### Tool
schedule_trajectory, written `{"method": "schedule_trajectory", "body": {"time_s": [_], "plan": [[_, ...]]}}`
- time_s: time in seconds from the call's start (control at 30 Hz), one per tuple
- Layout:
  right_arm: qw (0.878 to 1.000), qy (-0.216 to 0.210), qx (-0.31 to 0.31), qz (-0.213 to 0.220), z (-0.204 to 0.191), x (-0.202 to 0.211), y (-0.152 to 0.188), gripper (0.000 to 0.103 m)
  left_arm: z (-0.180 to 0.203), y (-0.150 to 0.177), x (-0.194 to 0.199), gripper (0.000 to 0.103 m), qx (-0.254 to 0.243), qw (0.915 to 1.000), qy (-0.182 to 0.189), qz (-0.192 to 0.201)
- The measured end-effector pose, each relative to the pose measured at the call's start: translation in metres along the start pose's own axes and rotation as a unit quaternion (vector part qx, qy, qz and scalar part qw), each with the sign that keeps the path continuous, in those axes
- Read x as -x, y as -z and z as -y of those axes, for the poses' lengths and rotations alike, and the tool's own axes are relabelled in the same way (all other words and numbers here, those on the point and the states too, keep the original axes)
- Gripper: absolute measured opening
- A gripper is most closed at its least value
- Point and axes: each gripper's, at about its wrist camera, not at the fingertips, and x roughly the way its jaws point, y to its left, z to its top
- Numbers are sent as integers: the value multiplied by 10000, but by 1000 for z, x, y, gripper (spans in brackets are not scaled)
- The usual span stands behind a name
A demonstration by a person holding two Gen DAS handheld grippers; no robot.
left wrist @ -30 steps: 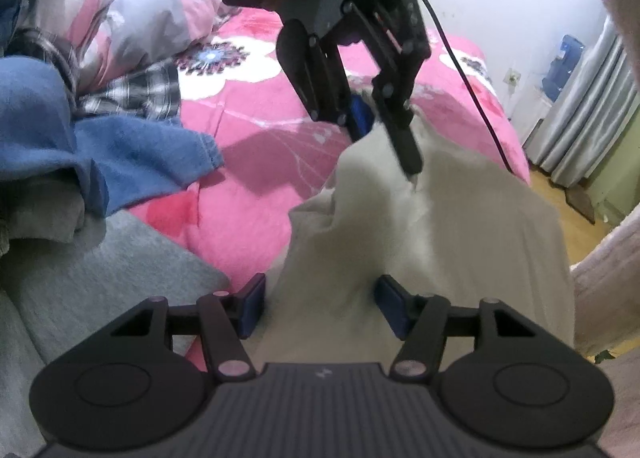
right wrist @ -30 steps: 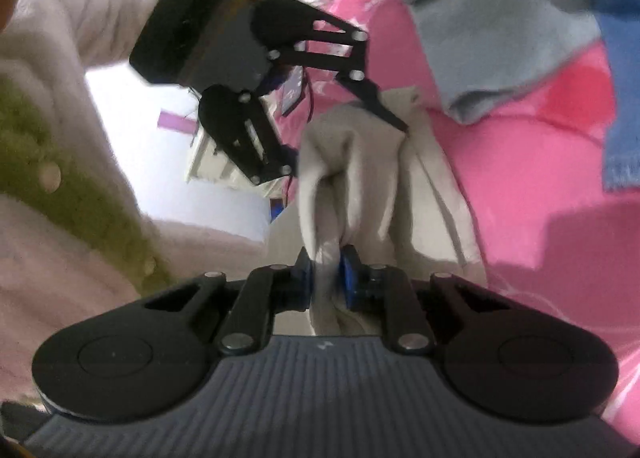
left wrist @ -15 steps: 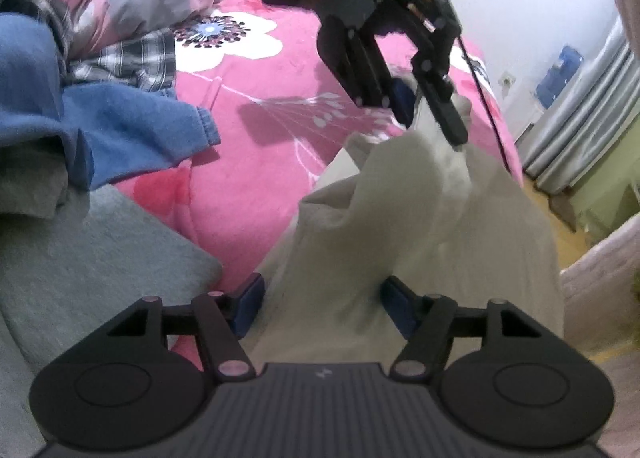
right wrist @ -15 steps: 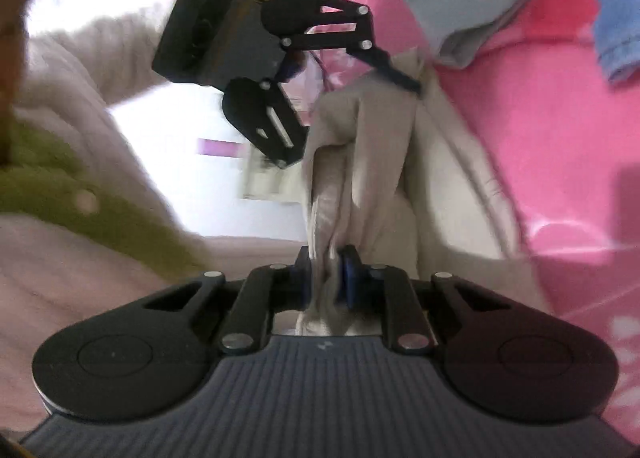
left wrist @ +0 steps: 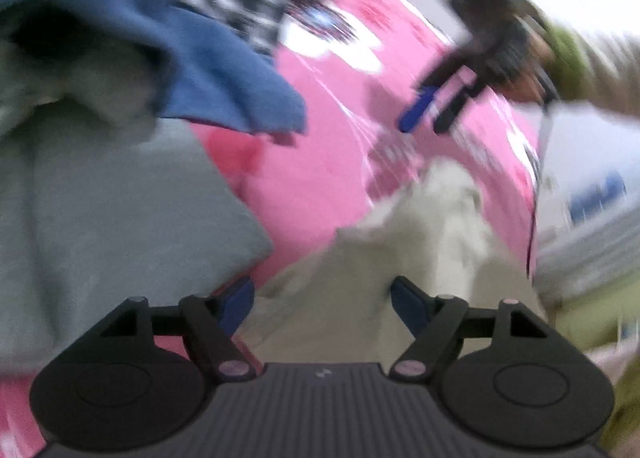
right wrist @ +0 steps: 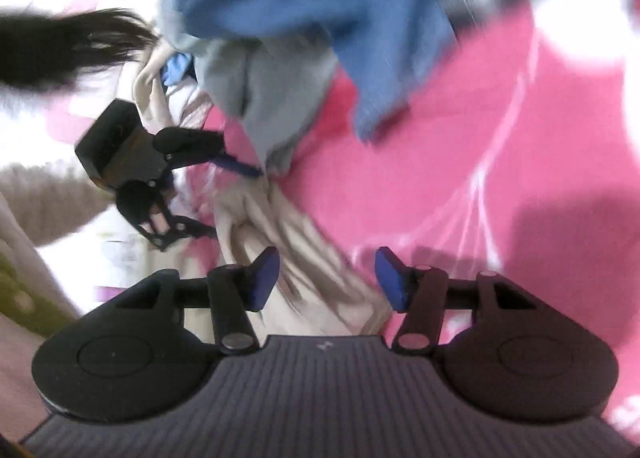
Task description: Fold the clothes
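Note:
A cream garment lies crumpled on the pink bedspread. My left gripper is open, its blue pads wide apart on either side of the garment's near end. In the right wrist view my right gripper is open too, just above the cream garment, with nothing pinched. The left wrist view has the right gripper hanging in the air beyond the cloth, apart from it. My left gripper appears at the garment's far end. Both views are blurred by motion.
A blue garment and a grey one are piled on the left of the bed, with plaid cloth behind. A person's sleeve holds the right gripper. A black cable hangs at the right.
My right gripper has opened, let go of the cream garment and drawn away from it. The garment has dropped onto the bedspread. My left gripper stays open.

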Motion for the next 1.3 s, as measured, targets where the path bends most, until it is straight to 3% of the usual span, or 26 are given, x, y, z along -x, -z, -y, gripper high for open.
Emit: {"method": "schedule_trajectory", "body": {"time_s": [0.07, 0.17, 0.23, 0.33, 0.43, 0.53, 0.57, 0.7, 0.77, 0.83, 0.93, 1.13, 1.17, 1.27, 1.3], "plan": [[9974, 91, 545, 461, -33, 3, 1, 30, 0, 4, 20, 76, 431, 9979, -232, 413], [9936, 194, 836, 731, -52, -15, 8, 21, 13, 13, 41, 67, 670, 9930, -456, 856], [9923, 317, 882, 807, -56, -32, 12, 15, 27, 20, 37, 59, 515, 9936, -498, 870], [9899, 502, 950, 921, -62, -59, 20, 10, 40, 28, 3, 56, 319, 9964, -507, 605], [9870, 686, 1017, 1034, -68, -85, 27, 10, 45, 42, -24, 55, 110, 9944, -878, 577], [9836, 869, 1084, 1147, -74, -112, 34, 10, 42, 45, -17, 55, 252, 9935, -827, 747], [9801, 1002, 1025, 1371, -79, -101, 38, 10, 42, 45, -15, 55, 307, 9930, -815, 794], [9420, 2465, 457, 2233, -91, -46, 60, 10, 49, 44, -1, 54, 405, 9906, -878, 970], [9177, 3157, 293, 2393, -102, -23, 77, 10, 58, 43, 7, 54, 397, 9890, -913, 1098], [9072, 3426, 419, 2406, -121, -17, 93, 10, 67, 41, 9, 54, 426, 9871, -898, 1255], [9112, 3355, 1171, 2085, -152, -29, 110, 9, 80, 39, -5, 54, 432, 9866, -915, 1280], [9038, 3773, 1180, 1641, -119, -64, 118, 12, 89, 48, -34, 52, 250, 9821, -1335, 1305], [9077, 3683, 925, 1787, -104, -57, 119, 12, 90, 49, -35, 52, 228, 9814, -1374, 1325], [8917, 4046, 165, 2021, -80, -31, 121, 11, 92, 51, -32, 53, 164, 9804, -1427, 1348], [8999, 3757, 21, 2217, -78, -20, 123, 12, 93, 52, -32, 53, 152, 9801, -1447, 1353]]}}
